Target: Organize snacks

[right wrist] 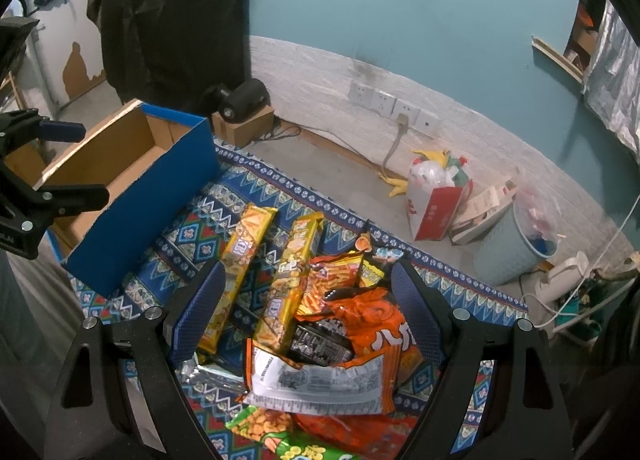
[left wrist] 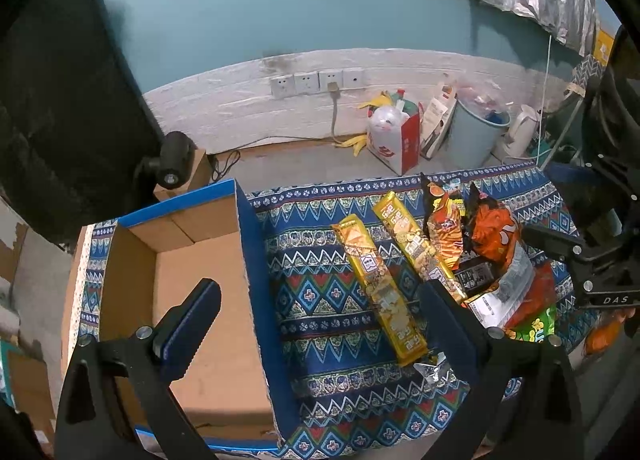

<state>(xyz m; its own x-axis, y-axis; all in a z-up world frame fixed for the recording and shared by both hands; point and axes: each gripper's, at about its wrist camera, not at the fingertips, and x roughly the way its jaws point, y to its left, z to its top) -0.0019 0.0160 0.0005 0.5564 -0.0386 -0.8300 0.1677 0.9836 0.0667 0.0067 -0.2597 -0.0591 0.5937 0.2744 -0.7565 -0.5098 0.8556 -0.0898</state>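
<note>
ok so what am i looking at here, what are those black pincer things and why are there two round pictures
Those are two hand-held claws; a person holds one in each hand. Each carries a wide-angle camera looking forward along its two fingers, hence the round pictures.

The left camera shows the left claw, open and holding nothing, above the wall of an open cardboard box with blue sides. The right camera shows the right claw, also open and holding nothing, above a pile of snack bags.

Everything lies on a patterned cloth. Two long yellow packs lie beside the pile. The box looks empty, so no snack appears to be sorted yet.
</note>
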